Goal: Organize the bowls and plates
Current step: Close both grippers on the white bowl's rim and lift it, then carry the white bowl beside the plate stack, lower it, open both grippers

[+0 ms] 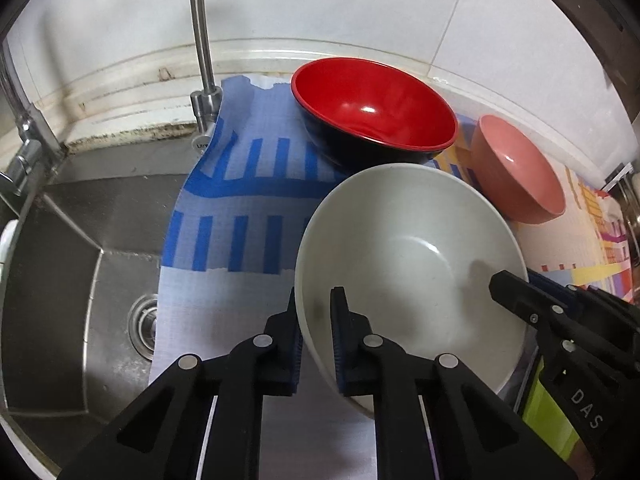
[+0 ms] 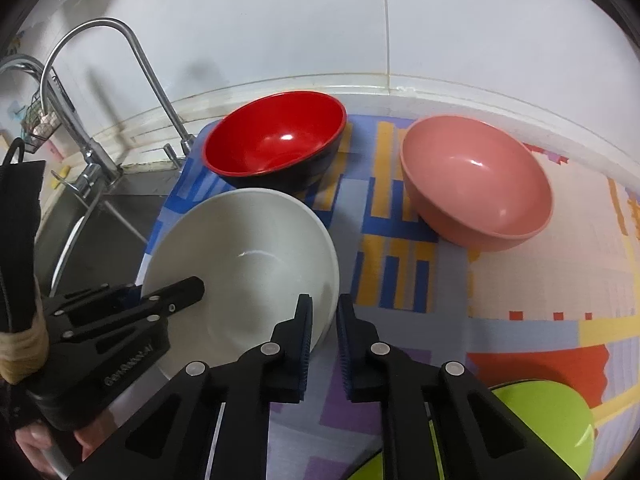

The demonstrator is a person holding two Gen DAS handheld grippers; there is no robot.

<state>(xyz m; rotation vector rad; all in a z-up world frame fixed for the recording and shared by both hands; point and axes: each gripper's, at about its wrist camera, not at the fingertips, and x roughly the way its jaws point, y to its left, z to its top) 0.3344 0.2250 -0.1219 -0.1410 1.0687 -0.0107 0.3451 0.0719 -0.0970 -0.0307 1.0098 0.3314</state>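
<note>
A white bowl [image 1: 408,256] [image 2: 248,252] sits on a patterned mat by the sink. My left gripper [image 1: 314,304] straddles its near-left rim, jaws close on the wall. My right gripper [image 2: 324,312] straddles its right rim, one finger inside, one outside; it shows in the left wrist view [image 1: 520,296]. The left gripper also shows in the right wrist view [image 2: 176,292]. Behind stand a red-and-black bowl [image 1: 372,108] [image 2: 276,136] and a pink bowl [image 1: 520,172] [image 2: 476,180]. A green bowl [image 2: 552,424] lies under my right gripper.
A steel sink [image 1: 80,272] with a drain [image 1: 144,326] lies to the left. Two taps [image 2: 120,92] rise at its back edge. The tiled wall [image 2: 360,32] runs behind the counter. The colourful mat [image 2: 520,312] covers the counter to the right.
</note>
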